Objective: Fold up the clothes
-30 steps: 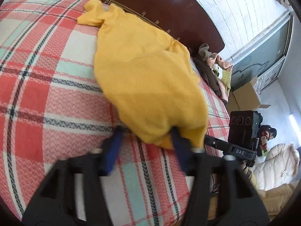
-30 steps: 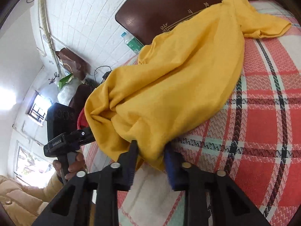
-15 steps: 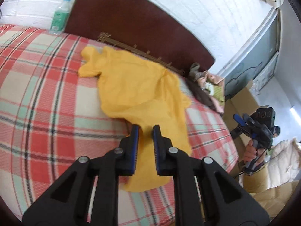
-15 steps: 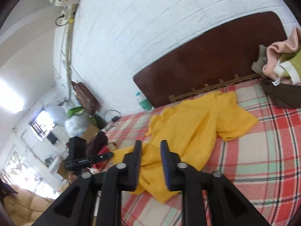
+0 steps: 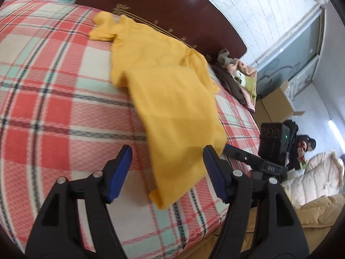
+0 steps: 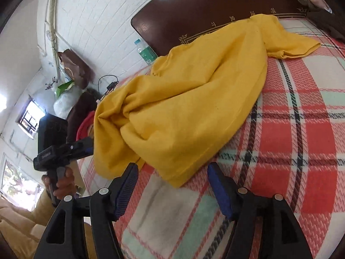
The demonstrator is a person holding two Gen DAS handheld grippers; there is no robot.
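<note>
A yellow shirt lies rumpled on the red plaid bed, stretched from the headboard toward the near edge. It also shows in the right wrist view. My left gripper is open, its blue pads on either side of the shirt's near hem, not gripping it. My right gripper is open, just in front of the shirt's near corner. The right gripper shows in the left wrist view, and the left gripper in the right wrist view.
A dark wooden headboard backs the bed. A pile of other clothes lies at the bed's far right. A water bottle stands by the headboard. A cardboard box and a beige sofa stand beyond the bed.
Both grippers were shut and raised half a second ago; now both are open and low at the shirt's near hem. The shirt's near end lies flatter and more stretched out.
</note>
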